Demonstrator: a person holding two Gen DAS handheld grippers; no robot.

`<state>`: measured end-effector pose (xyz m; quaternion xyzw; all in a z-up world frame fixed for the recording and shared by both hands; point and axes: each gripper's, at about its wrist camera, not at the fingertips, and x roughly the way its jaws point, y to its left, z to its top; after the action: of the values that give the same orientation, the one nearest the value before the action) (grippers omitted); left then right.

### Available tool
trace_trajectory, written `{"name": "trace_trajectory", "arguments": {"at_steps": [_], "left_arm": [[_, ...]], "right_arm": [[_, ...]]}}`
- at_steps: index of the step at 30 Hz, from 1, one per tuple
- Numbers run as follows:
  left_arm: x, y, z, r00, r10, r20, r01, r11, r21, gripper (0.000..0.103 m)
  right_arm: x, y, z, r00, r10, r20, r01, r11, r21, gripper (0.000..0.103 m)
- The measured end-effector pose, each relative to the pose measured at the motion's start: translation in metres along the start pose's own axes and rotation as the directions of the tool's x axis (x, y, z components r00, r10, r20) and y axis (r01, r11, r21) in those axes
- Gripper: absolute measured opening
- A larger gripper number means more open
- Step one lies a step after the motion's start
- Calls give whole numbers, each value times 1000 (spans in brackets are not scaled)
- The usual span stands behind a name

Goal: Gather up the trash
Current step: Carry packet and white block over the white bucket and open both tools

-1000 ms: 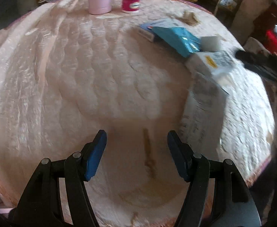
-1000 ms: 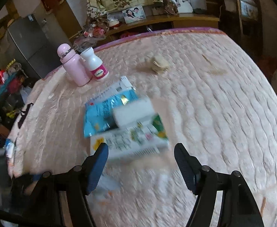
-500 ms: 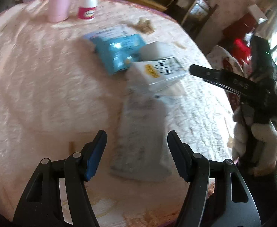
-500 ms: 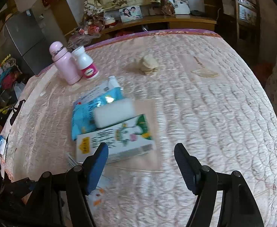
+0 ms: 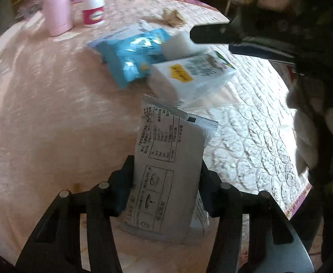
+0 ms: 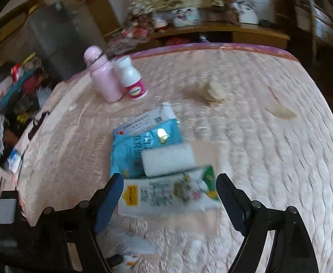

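A grey printed wrapper (image 5: pixel 166 166) lies on the pink quilted table between the fingers of my left gripper (image 5: pixel 165 182), which stand wide on either side of it. Beyond it lie a white tissue pack with a yellow label (image 5: pixel 189 75), a blue packet (image 5: pixel 132 54) and a white foam block (image 5: pixel 180 45). My right gripper (image 6: pixel 168 195) is open, its fingers straddling the near end of the tissue pack (image 6: pixel 166 195). The blue packet (image 6: pixel 143 147) and foam block (image 6: pixel 168 159) lie just beyond. The right gripper also shows in the left wrist view (image 5: pixel 246 38), above the pile.
A pink bottle (image 6: pixel 102 77) and a white pill bottle (image 6: pixel 132 79) stand at the table's far left. A crumpled paper ball (image 6: pixel 209 91) and a beige scrap (image 6: pixel 280 111) lie farther back. A clutter pile (image 6: pixel 11 95) sits off the left edge. The table's near edge (image 5: pixel 298 202) is close.
My left gripper has moved forward so its fingers now flank the grey wrapper. My right gripper has moved in over the near end of the tissue pack.
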<state>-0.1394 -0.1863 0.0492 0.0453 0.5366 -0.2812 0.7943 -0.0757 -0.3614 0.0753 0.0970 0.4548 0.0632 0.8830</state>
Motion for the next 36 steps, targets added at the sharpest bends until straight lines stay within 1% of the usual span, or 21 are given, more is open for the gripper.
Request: {"name": "trace_trajectory", "arguments": {"at_steps": [2,5,6,7,8,9,10,11,14,17,19,22,29,32,36], "left_arm": [[-6,10,-1,1000,8,12,-7,1000,-24,48],[-11,17,1,999,-1,32,3,998,-60,48],[-13,18,3,999,-5,41,8,998,-66,48],[-15,17,3,999,-6,49,9,998,-67,48],[-17,16,5,998,-5,58,9,998,-67,48],[-21,15,4,998,-8,69,13,998,-65,48],[-25,14,3,997,-13,78,18,998,-64,48],[-27,11,4,996,-15,86,20,998,-61,48],[-30,6,6,996,-5,94,12,998,-68,48],[-38,-1,8,993,-10,117,17,998,-63,48],[-40,-9,10,992,0,127,6,999,-45,48],[-37,-24,17,992,-7,129,9,1000,-19,48],[-32,-74,29,988,-33,150,24,998,61,48],[-29,-101,36,987,-52,153,36,994,105,48],[-23,-137,43,985,-82,150,58,986,159,48]], "right_arm": [[14,7,7,1000,-3,-23,2,999,-45,82],[33,15,12,998,-26,-64,19,994,-105,82],[39,15,12,996,-43,-78,34,993,-113,79],[42,14,12,995,-63,-73,54,991,-120,68],[40,13,12,996,-71,-54,63,990,-128,44],[38,11,12,997,-46,-56,39,993,-112,42],[32,8,11,999,-18,-45,14,996,-90,42],[27,6,10,1000,-8,-29,6,996,-84,42],[9,5,6,1000,-14,15,16,996,-90,39],[-14,0,-1,998,10,55,-6,998,-69,39],[-30,-3,-9,997,-1,75,6,998,-66,39],[-50,-11,-26,996,-11,89,15,999,-52,39],[-102,-45,-70,991,-83,104,85,996,-15,39],[-122,-66,-86,988,-111,109,109,994,22,39],[-144,-91,-105,979,-169,113,163,985,61,39]]}}
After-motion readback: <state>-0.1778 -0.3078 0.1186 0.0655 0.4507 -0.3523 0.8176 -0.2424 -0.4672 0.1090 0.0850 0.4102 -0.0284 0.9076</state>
